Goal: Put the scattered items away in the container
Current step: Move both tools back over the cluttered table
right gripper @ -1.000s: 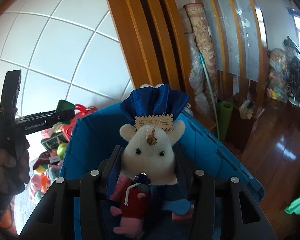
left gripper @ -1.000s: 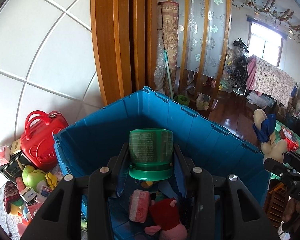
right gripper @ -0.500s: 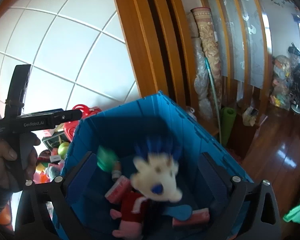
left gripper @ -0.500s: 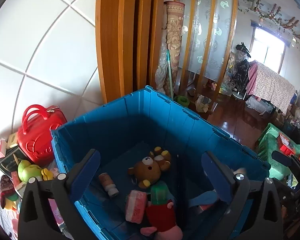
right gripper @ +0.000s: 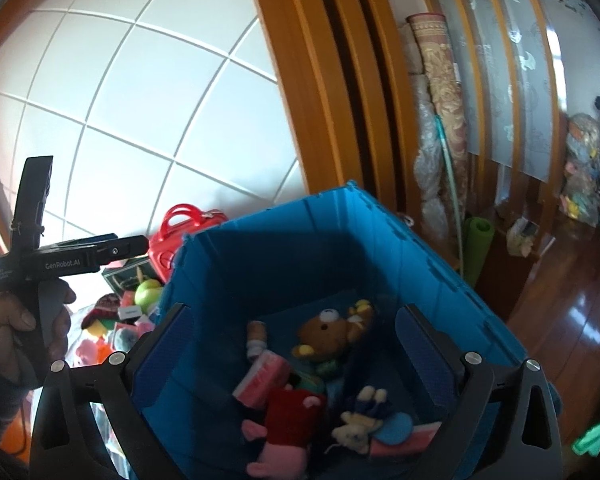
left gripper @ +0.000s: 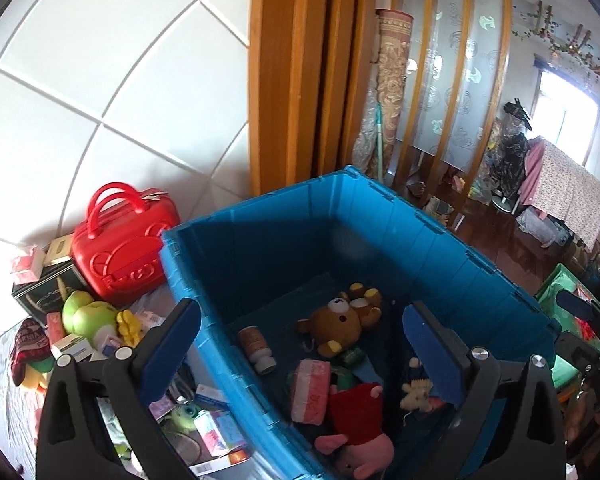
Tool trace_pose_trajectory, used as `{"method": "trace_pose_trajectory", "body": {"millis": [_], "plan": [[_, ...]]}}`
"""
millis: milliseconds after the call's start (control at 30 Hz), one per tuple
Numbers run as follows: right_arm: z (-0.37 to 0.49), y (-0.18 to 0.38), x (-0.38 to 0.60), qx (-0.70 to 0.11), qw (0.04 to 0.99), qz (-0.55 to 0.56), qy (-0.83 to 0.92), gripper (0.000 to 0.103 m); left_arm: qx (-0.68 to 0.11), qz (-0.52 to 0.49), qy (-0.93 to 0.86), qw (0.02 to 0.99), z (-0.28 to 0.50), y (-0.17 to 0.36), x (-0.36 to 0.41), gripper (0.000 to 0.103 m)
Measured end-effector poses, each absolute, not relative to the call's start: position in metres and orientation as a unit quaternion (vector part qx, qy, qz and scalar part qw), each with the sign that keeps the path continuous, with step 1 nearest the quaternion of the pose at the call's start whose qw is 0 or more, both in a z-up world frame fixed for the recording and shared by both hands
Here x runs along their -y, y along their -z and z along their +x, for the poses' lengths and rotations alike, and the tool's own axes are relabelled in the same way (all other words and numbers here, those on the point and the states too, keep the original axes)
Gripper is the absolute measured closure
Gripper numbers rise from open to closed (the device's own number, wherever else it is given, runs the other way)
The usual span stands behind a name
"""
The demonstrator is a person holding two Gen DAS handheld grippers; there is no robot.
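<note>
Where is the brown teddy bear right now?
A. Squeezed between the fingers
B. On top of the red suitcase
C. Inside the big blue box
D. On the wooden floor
C. The brown teddy bear lies on its back on the bottom of the blue box, among other toys, with nothing gripping it.

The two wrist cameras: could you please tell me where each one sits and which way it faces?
Left wrist: on the left gripper, looking down along its open fingers into the blue crate; clutter and a red case lie left.
Right wrist: on the right gripper, over the same crate; the person's left hand shows, holding the other gripper.
Shared: crate, brown bear, red case.
</note>
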State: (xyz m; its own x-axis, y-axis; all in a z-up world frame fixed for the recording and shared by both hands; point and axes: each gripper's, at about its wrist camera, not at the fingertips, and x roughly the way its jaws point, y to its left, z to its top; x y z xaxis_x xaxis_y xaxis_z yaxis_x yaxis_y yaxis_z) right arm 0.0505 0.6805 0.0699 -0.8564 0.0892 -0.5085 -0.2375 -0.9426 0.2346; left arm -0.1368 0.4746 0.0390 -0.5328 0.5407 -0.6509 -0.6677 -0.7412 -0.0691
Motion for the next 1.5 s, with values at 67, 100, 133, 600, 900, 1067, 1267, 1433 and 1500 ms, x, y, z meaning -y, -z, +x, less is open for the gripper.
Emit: {"method": "trace_pose_trajectory", "body": {"millis": [67, 100, 133, 600, 900, 1067, 1267, 1433, 1500], "plan": [[0.043, -0.070, -0.669, -0.144, 0.067, -0.256, -0.954, 0.001, -0.088, -0.339, -0.876, 0.331, -0.140, -0.037, -0.455, 0.000], [0.038, -0.071, -0.663, -0.141, 0.056, -0.257, -0.954, 0.001, -0.085, -0.342, -0.879, 0.322, -0.140, -0.036, -0.444, 0.000], [0.032, -0.071, -0.655, -0.137, 0.043, -0.259, -0.955, 0.001, -0.083, -0.344, -0.881, 0.313, -0.142, -0.034, -0.433, 0.000], [-0.030, -0.070, -0.515, -0.085, -0.116, -0.276, -0.950, 0.001, -0.047, -0.403, -0.897, 0.175, -0.145, 0.023, -0.241, 0.000], [-0.051, -0.062, -0.433, -0.074, -0.158, -0.296, -0.939, 0.000, -0.044, -0.478, -0.866, 0.139, -0.132, 0.100, -0.152, 0.000], [-0.060, -0.051, -0.396, -0.064, -0.168, -0.317, -0.931, 0.001, -0.058, -0.509, -0.846, 0.148, -0.124, 0.139, -0.127, 0.000], [-0.065, -0.036, -0.362, -0.051, -0.179, -0.339, -0.922, 0.001, -0.066, -0.536, -0.826, 0.163, -0.115, 0.183, -0.111, 0.000], [-0.066, -0.008, -0.341, -0.045, -0.180, -0.366, -0.912, 0.001, -0.066, -0.562, -0.804, 0.183, -0.102, 0.223, -0.109, 0.000], [-0.065, 0.007, -0.335, -0.043, -0.178, -0.379, -0.907, 0.001, -0.065, -0.573, -0.796, 0.186, -0.097, 0.237, -0.109, 0.000]]}}
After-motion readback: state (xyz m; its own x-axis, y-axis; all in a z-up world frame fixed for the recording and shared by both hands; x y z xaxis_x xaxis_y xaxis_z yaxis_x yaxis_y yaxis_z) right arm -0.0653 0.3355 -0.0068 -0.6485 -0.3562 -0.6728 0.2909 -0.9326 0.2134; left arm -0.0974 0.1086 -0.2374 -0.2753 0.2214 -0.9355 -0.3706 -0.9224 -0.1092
